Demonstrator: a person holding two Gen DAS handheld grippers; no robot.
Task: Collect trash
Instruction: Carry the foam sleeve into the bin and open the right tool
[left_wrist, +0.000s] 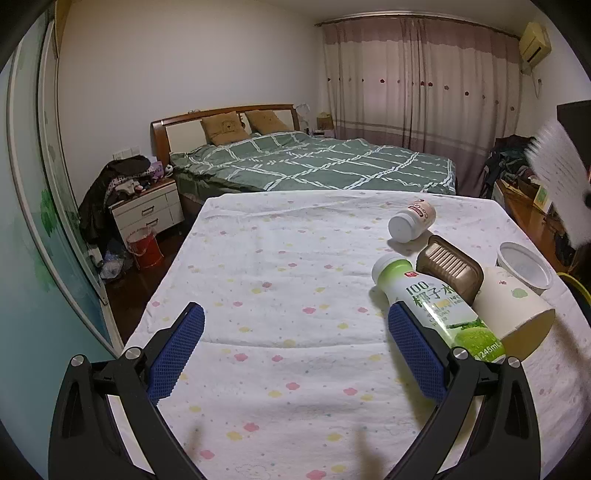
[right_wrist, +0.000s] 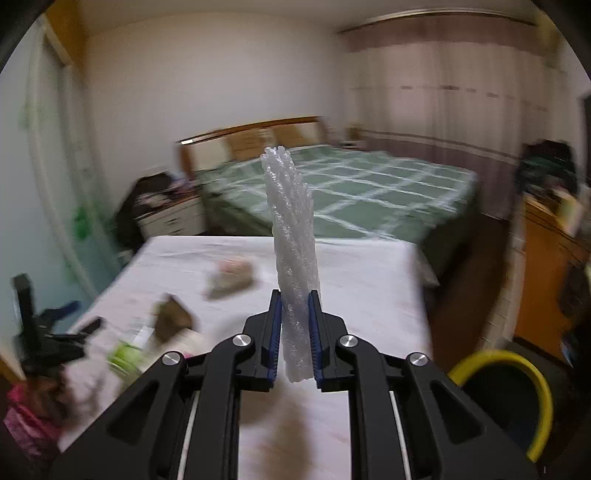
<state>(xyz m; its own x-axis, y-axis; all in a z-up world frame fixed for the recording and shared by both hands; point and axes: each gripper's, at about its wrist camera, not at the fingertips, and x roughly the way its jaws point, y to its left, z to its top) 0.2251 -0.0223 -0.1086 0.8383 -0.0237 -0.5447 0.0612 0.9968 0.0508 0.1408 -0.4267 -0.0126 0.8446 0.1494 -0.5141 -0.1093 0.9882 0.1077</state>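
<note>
The right claw (right_wrist: 295, 325) is clamped on a white foam sheet (right_wrist: 291, 236) that stands upright between its pads, lifted above the desk (right_wrist: 369, 280) near a yellow-rimmed bin (right_wrist: 532, 373). The left claw (left_wrist: 295, 347) gapes wide over the cloth, its right pad just beside a green drink bottle (left_wrist: 436, 306) lying among cups.

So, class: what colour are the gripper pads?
Blue pads, clearest in the left wrist view.
</note>
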